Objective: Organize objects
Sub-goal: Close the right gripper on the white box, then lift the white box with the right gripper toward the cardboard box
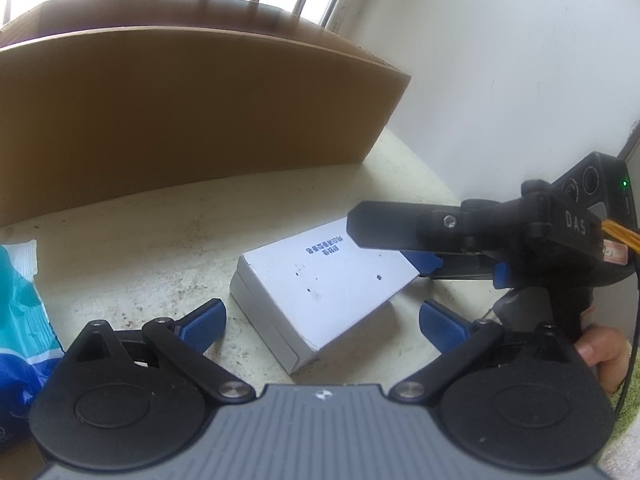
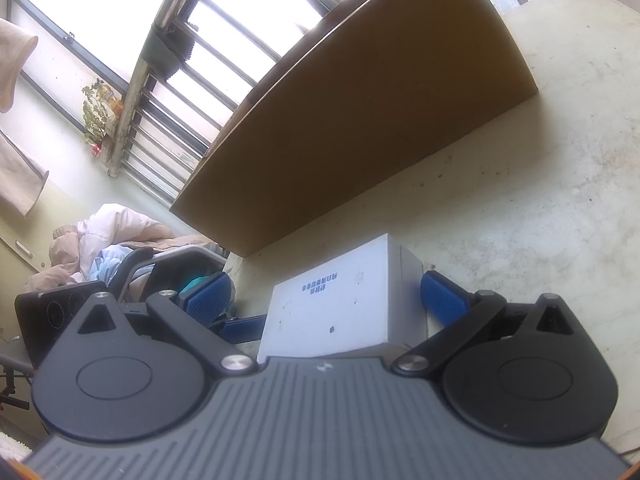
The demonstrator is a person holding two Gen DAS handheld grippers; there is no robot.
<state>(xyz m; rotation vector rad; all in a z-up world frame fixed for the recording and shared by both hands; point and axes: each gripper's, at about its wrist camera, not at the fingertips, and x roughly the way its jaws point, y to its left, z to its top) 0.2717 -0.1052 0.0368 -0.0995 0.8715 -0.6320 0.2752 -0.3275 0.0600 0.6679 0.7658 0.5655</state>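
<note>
The cardboard box (image 1: pixel 180 112) stands open-topped at the back of the pale, speckled surface (image 1: pixel 168 240), under the barred window, and none of its inside shows from either camera, so what already sits in it cannot be told. It is probably the place where things are to go, and at least two items are not yet in it.

The white carton (image 1: pixel 320 284), flat with a line of small blue print on its lid, lies on the surface just in front of the cardboard box, apart from its wall. At the far left edge a teal and blue plastic packet (image 1: pixel 20 320) rests on the surface, untouched.

The right hand-held gripper (image 2: pixel 324 300) is spread wide around the white carton, one blue pad on each side, neither clearly pressing it. The left hand-held gripper (image 1: pixel 322 320) is also apart, its blue fingers straddling the near corner of the white carton without touching.

So the sorting looks to be at an early or middle stage: the white carton is framed for a grasp but not lifted, and the plastic packet waits its turn.
</note>
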